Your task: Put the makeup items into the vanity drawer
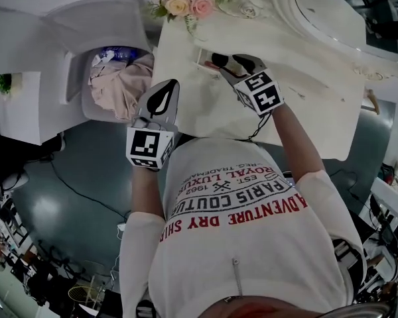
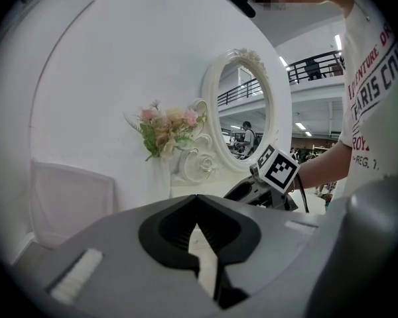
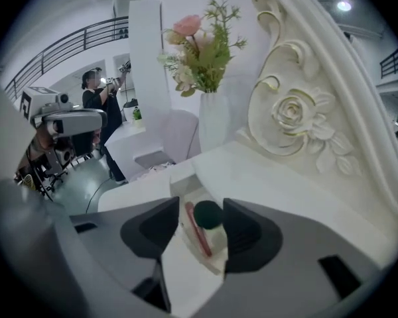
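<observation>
My right gripper [image 1: 233, 63] hangs over the open vanity drawer [image 1: 205, 65] at the white tabletop's left end. In the right gripper view its jaws [image 3: 201, 208] stand open above the drawer [image 3: 180, 189]. A red stick-shaped makeup item [image 3: 198, 234] and a dark round item [image 3: 208, 215] lie inside, just below the pads; neither pad presses on them. My left gripper [image 1: 171, 88] is held lower left of the drawer, beside the table edge. Its tips [image 2: 198, 199] meet, with nothing between them.
A white vase of pink flowers [image 1: 186, 2] stands at the back of the vanity top [image 1: 305, 98]. An ornate oval mirror frame [image 1: 318, 12] rises to its right. A pink cloth [image 1: 119, 85] lies on a white seat left of the vanity. A person [image 3: 93, 98] stands far off.
</observation>
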`<state>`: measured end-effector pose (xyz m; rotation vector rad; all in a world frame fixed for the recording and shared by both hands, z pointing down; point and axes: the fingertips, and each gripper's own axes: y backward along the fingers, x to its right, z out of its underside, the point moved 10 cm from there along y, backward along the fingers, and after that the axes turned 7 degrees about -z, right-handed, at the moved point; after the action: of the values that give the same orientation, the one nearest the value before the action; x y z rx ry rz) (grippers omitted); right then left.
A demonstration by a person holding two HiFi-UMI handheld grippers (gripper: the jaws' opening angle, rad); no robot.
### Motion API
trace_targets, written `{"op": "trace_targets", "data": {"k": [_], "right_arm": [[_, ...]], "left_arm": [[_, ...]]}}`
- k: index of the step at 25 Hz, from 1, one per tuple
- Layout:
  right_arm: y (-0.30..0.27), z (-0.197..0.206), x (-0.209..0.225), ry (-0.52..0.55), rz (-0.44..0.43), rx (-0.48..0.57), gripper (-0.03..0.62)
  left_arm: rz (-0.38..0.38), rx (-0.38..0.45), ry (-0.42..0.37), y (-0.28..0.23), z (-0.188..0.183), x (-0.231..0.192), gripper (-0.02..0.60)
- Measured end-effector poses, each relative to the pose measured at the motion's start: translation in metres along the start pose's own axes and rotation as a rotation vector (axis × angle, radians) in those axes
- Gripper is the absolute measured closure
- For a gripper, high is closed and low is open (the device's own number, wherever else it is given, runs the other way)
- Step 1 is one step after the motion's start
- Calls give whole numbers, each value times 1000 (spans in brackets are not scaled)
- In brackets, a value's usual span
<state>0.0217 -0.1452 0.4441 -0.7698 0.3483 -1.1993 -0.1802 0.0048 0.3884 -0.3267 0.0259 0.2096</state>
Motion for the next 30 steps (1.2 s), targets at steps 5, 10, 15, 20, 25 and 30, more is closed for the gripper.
{"op": "trace_targets", "data": {"k": [5,10,15,20,25,30], "right_arm": [[36,33,20,-67,91,-15,418],[78,81,42,-163,199,-28,418],[115,134,59,-244,292,-71,418],[142,182,79,-328,362,-135,417],[153,210,94,-370,394,-170,416],[147,223,109,-377,405,-199,414]], "left_arm": [[106,-6,-26,-30,-8,21,571],[225,-15,-58,-69,-16,53,571],[340,-31,-93,-102,-21,92,571],[428,-58,-112,-128,-23,125,571],[467,-81,-126,-143,-23,145,571],[479,-101,-129,-151,-20,153,571]]}}
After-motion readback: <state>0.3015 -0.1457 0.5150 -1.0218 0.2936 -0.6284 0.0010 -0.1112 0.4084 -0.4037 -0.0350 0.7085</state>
